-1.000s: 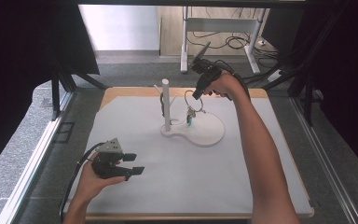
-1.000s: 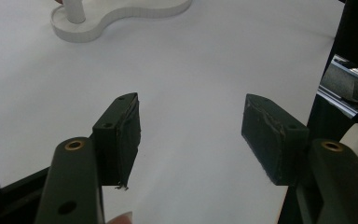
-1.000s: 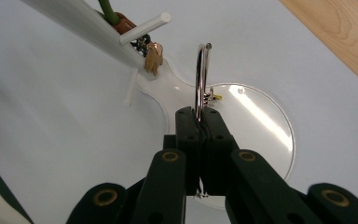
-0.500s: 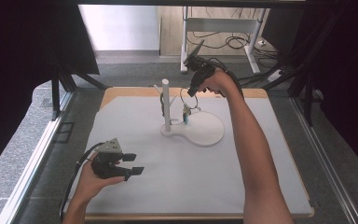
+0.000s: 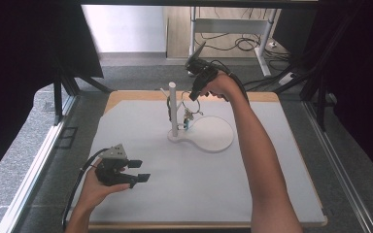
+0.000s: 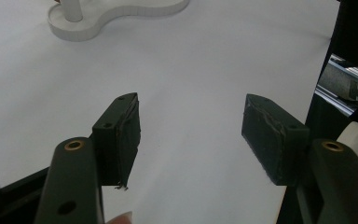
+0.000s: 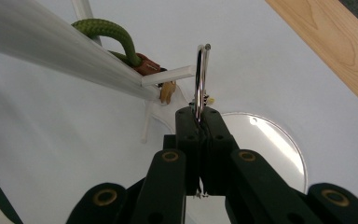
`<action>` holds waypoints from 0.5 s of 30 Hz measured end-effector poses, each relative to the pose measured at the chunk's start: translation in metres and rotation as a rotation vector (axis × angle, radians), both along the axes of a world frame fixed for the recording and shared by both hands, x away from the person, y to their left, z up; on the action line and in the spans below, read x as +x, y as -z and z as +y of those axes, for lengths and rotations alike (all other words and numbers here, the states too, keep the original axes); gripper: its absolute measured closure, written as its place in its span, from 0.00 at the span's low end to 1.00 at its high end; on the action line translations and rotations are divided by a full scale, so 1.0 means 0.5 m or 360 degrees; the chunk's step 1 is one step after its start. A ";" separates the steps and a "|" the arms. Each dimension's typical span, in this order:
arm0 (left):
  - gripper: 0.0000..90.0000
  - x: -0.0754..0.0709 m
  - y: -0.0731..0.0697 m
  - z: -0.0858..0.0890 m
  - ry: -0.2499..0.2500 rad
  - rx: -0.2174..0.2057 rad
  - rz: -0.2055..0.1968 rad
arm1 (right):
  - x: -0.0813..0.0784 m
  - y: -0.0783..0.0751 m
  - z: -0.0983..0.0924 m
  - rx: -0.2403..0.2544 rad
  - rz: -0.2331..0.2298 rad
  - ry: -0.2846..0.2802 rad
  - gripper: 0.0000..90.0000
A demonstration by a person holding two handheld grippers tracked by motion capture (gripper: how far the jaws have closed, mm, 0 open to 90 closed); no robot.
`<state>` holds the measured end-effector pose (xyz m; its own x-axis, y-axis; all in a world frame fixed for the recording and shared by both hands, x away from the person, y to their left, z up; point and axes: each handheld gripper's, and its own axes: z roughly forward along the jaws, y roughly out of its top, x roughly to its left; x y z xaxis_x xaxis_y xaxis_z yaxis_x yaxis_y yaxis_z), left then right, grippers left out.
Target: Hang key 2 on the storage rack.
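Observation:
A white stand [image 5: 209, 136] with an upright post [image 5: 173, 109] sits at the middle back of the white mat. In the high view my right gripper [image 5: 193, 96] hovers just right of the post, above the base. It is shut on a thin metal ring [image 7: 200, 77], which stands upright right beside the tip of a short white peg [image 7: 168, 75] on the post. A green cord loop [image 7: 116, 35] hangs on that peg. Small charms [image 5: 187, 119] dangle below the ring. My left gripper [image 5: 138, 171] rests low at the front left, open, with nothing between its pads [image 6: 121, 133].
The stand's flat round base plate [image 7: 265, 140] lies under the right gripper. The wooden table edge [image 7: 335, 51] runs along the far side. The stand's foot [image 6: 116, 14] is far ahead of the left gripper, across bare white mat [image 6: 191, 70].
My right gripper has shifted left toward the post, carrying the ring closer to the peg. The left gripper has stayed where it was.

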<state>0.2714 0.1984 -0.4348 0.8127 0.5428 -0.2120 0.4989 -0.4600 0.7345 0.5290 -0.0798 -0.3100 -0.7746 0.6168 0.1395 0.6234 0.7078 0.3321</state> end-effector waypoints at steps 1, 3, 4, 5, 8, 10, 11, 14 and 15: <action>0.42 0.000 0.000 0.000 0.0003 0.0002 0.0000 | -0.001 0.002 0.002 0.0006 0.0001 -0.0006 0.97; 0.42 0.000 0.001 -0.001 0.0000 0.0002 0.0003 | -0.005 0.004 0.007 0.0002 0.0004 -0.0009 0.97; 0.42 0.000 0.001 -0.001 0.0005 0.0003 0.0000 | -0.006 0.005 0.009 0.0001 0.0004 -0.0016 0.97; 0.42 0.000 0.001 -0.001 0.0005 0.0002 -0.0001 | -0.008 0.007 0.010 0.0012 0.0006 -0.0023 0.97; 0.42 0.000 0.002 -0.002 0.0003 0.0006 0.0004 | -0.014 0.008 0.014 0.0013 0.0015 -0.0036 0.97; 0.42 0.000 0.002 -0.003 0.0006 0.0008 0.0001 | -0.017 0.011 0.016 0.0031 0.0016 -0.0035 0.97; 0.42 0.000 0.002 -0.003 0.0007 0.0010 0.0001 | -0.018 0.013 0.016 0.0032 0.0016 -0.0040 0.97; 0.42 0.000 0.002 -0.003 0.0007 0.0015 0.0001 | -0.023 0.020 0.021 0.0035 0.0024 -0.0044 0.97; 0.42 0.000 0.002 -0.003 0.0006 0.0015 0.0002 | -0.024 0.022 0.022 0.0034 0.0024 -0.0048 0.97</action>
